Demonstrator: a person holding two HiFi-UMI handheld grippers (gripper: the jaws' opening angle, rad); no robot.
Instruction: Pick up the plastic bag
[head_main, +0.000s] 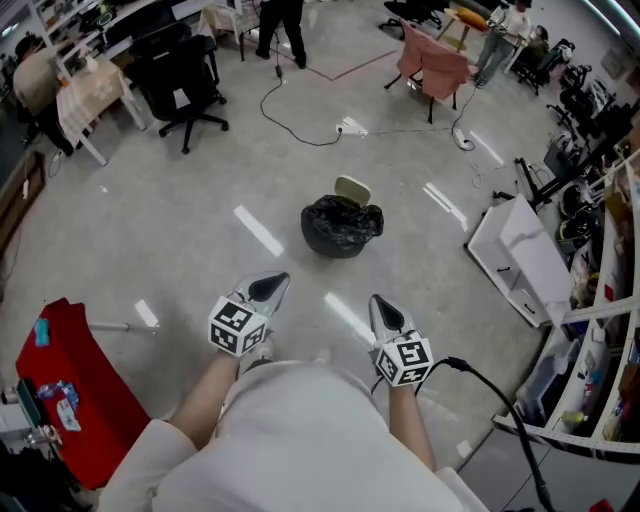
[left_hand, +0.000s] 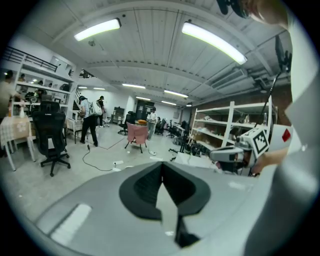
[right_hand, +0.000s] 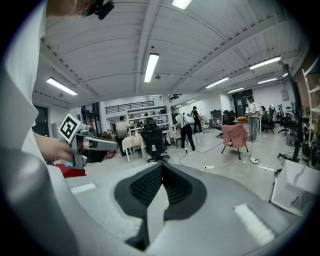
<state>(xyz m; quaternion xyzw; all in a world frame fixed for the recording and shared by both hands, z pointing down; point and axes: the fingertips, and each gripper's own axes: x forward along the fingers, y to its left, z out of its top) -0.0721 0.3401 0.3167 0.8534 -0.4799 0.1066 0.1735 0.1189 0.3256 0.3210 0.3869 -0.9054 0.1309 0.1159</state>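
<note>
A black plastic bag (head_main: 341, 226) lines a small bin on the grey floor, with a beige lid (head_main: 352, 189) tilted up behind it. My left gripper (head_main: 277, 284) is held near the body, left of and nearer than the bag, shut with nothing in it. My right gripper (head_main: 380, 303) sits just right of it, also shut and empty. Both point towards the bag, well short of it. In the left gripper view the closed jaws (left_hand: 162, 172) face across the room; the bag is hidden. The right gripper view shows closed jaws (right_hand: 161, 175) and the left gripper (right_hand: 85, 144).
A red cart (head_main: 68, 390) stands at the left. A white cabinet (head_main: 520, 255) and shelving (head_main: 600, 330) line the right. A black cable (head_main: 505, 400) trails from the right gripper. Office chairs (head_main: 185, 75), a pink-draped chair (head_main: 432, 65), floor cables (head_main: 300, 125) and people stand farther off.
</note>
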